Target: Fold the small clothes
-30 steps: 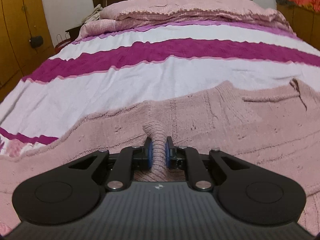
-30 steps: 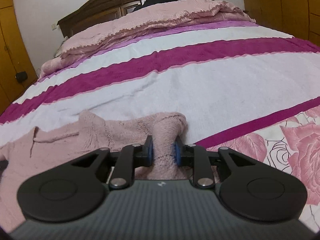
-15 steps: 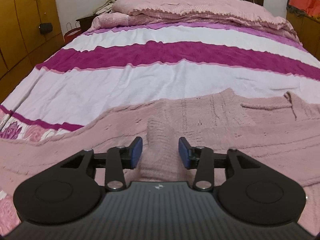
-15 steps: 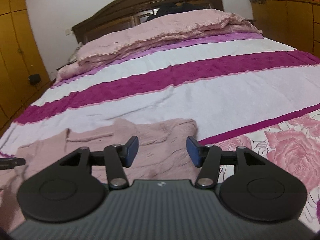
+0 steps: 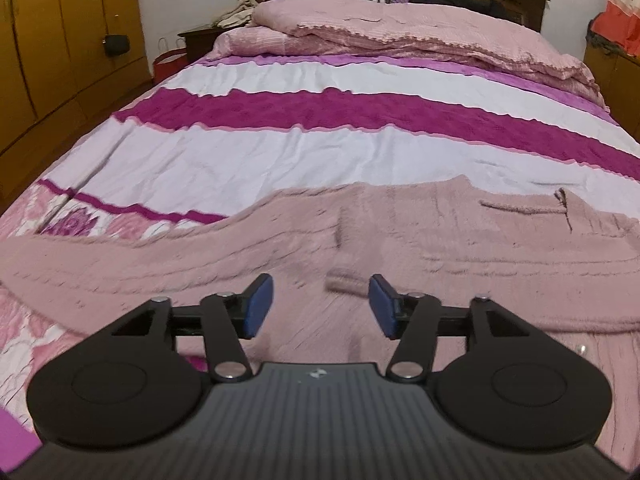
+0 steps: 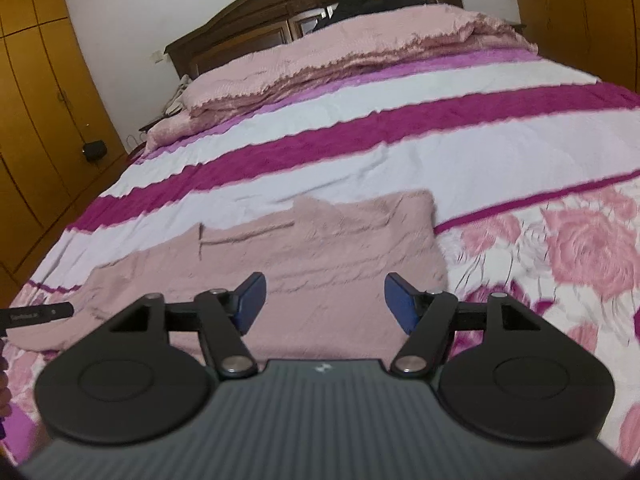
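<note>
A dusty-pink knitted sweater (image 5: 420, 240) lies spread flat across the near end of a bed (image 5: 320, 152) covered in white and magenta stripes, directly ahead of and below both hand-held tools. The left gripper (image 5: 321, 306) hovers above the knit with its blue pads (image 5: 256, 306) spread and its jaws opening; only a low ridge of knit lies beneath the gap, and neither pad touches it. The right gripper (image 6: 324, 302) hangs likewise over the garment's other side, close to the edge where the knit gives way to the rose-printed border (image 6: 580, 248) off to the tool's right, its jaws also opening and pinching nothing. The sweater's neckline sits ahead of the tools, toward the far pillows (image 5: 400, 28), which suggests the garment has been laid out lengthways so that sleeves and sides can be turned inward. With both tools free of the cloth, the spreading step appears done and the first fold not yet begun. A sliver of the left tool shows at the left edge of the right wrist view, placing the pair side by side.
</note>
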Motion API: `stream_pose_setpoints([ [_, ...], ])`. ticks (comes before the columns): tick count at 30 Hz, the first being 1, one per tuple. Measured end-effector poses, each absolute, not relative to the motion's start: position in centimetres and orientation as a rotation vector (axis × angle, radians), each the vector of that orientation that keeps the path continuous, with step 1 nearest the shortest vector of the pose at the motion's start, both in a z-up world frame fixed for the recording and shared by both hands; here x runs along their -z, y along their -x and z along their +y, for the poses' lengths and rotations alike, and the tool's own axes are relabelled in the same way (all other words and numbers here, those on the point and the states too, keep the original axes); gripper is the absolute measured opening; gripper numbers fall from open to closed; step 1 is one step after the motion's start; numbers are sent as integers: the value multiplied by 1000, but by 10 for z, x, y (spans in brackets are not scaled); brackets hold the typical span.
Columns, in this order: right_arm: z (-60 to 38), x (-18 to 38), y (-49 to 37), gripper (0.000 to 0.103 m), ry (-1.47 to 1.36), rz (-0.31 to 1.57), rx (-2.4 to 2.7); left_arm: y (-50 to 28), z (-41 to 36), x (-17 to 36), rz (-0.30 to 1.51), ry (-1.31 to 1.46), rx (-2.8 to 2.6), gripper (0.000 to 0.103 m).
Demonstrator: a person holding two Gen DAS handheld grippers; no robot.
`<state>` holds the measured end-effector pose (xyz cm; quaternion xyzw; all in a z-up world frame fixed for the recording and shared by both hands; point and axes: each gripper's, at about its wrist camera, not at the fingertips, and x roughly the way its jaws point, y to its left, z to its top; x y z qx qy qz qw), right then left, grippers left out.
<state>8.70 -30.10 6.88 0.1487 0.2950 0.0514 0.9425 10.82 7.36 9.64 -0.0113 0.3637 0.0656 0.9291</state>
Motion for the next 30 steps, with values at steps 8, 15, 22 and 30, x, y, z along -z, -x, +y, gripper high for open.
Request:
stream_pose_setpoints([
  [8, -283, -59, -61, 68, -350, 669, -120, -74, 109, -99, 745, 69, -211, 69],
  [15, -268, -49, -47, 68, -369, 714, -123, -58, 151, -86, 763, 154, -312, 70],
  [22, -256, -37, -41, 68, -321, 734, -110, -52, 199, -68, 766, 277, -446, 71],
  [30, -253, -28, -33, 67, -304, 760, -89, -71, 249, -47, 721, 494, -485, 77],
])
